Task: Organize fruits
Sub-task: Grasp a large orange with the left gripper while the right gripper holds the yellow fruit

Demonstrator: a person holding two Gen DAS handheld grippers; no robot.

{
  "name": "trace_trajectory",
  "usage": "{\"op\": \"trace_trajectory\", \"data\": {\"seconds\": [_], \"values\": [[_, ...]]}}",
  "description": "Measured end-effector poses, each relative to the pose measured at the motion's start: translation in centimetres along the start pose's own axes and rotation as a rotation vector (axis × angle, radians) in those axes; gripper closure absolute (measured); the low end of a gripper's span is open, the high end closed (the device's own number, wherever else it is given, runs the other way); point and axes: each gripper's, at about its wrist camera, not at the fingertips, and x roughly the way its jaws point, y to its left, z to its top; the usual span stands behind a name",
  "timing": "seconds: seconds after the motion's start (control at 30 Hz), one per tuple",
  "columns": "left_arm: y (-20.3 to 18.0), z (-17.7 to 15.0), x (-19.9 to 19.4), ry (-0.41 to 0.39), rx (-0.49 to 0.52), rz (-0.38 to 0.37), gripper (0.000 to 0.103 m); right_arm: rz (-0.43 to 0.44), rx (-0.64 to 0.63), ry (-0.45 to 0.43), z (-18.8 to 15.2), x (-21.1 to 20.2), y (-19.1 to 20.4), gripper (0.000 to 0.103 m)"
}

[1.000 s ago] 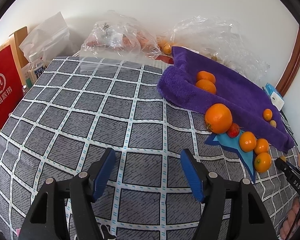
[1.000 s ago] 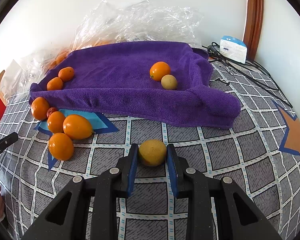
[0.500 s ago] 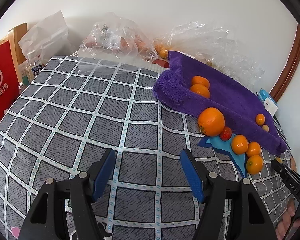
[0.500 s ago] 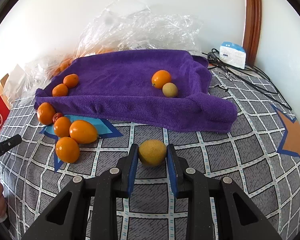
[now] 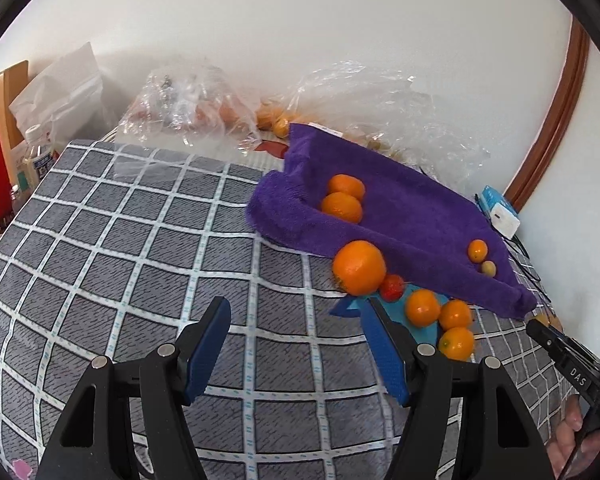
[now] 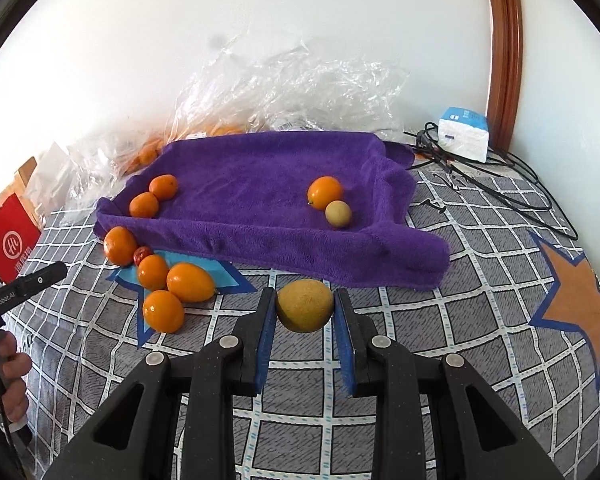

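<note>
My right gripper (image 6: 305, 312) is shut on a yellow-green round fruit (image 6: 305, 310), held just in front of the purple towel (image 6: 260, 200). On the towel lie two oranges (image 6: 154, 196) at the left and an orange (image 6: 325, 192) with a small yellow fruit (image 6: 338, 213) at the right. Several oranges (image 6: 190, 282) and a small red fruit (image 6: 141, 255) sit on the checked cloth left of the towel. My left gripper (image 5: 300, 332) is open and empty over the cloth, left of the big orange (image 5: 359, 267) and the red fruit (image 5: 392, 287).
Clear plastic bags (image 6: 284, 88) with more fruit lie behind the towel. A white and blue box (image 6: 464, 138) with black cables (image 6: 512, 184) is at the back right. A red bag (image 6: 10, 238) and bottles (image 5: 34, 156) stand at the left edge.
The right gripper has lifted and drawn back a little with the fruit still in it. The left gripper's view has swung left, so the fruit pile sits nearer its right finger.
</note>
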Motion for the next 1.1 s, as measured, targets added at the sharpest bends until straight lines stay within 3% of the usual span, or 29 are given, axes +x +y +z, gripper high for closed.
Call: {"op": "trace_trajectory", "data": {"seconds": [0.17,0.37,0.87,0.93,1.0,1.07,1.1], "values": [[-3.0,1.5,1.5,0.043,0.065,0.013,0.037,0.025,0.018,0.002,0.2,0.3,-0.6,0.075],[-4.2,2.6,3.9,0.067,0.064,0.047,0.037,0.047,0.038,-0.008,0.5,0.4,-1.3,0.075],[-3.7,2.9,7.7,0.160,-0.088,0.002,0.039,0.024,0.028,0.009,0.8,1.0,-2.3,0.075],[-3.6,2.7,7.8,0.165,-0.096,0.007,0.043,0.023,0.028,0.009,0.8,1.0,-2.3,0.075],[-3.4,2.6,7.8,0.154,-0.101,0.012,0.054,0.024,0.029,0.013,0.7,1.1,-2.2,0.075],[-3.4,2.6,7.8,0.162,-0.099,-0.026,0.065,0.022,0.026,0.018,0.6,1.2,-2.0,0.075],[-3.4,2.6,7.7,0.166,-0.091,-0.038,0.065,0.019,0.022,0.019,0.5,1.2,-2.0,0.075]]}}
